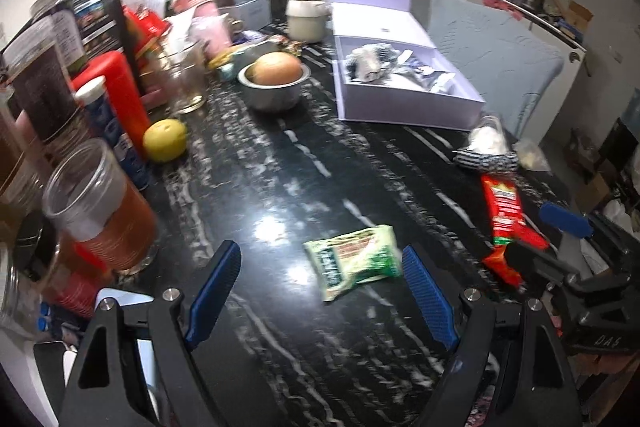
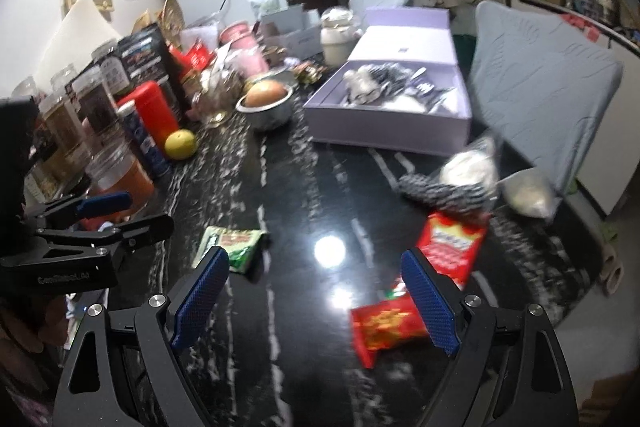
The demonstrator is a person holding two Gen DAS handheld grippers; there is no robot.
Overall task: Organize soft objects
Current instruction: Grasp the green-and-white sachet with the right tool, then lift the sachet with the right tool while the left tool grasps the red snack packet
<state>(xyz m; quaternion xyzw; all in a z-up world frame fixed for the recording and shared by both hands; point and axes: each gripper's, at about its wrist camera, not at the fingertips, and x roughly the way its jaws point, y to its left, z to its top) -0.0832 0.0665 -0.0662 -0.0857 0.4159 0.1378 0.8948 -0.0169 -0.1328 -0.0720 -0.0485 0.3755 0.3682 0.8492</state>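
A green snack packet (image 1: 354,261) lies on the black marble table (image 1: 280,167), just ahead of my open, empty left gripper (image 1: 322,291); it also shows in the right wrist view (image 2: 230,247). A red snack packet (image 2: 404,303) lies beside the right finger of my open, empty right gripper (image 2: 316,301); it shows in the left wrist view too (image 1: 506,227). A striped sock bundle (image 2: 444,191) and small plastic bags (image 2: 472,163) lie beyond it. An open lilac box (image 1: 404,107) holds several soft items (image 1: 376,63).
Jars, a red bottle (image 1: 120,87), a lemon (image 1: 165,140) and a steel bowl with an onion (image 1: 276,75) crowd the table's left side. A blue-cushioned chair (image 2: 536,87) stands at the right edge. My right gripper appears in the left wrist view (image 1: 568,247).
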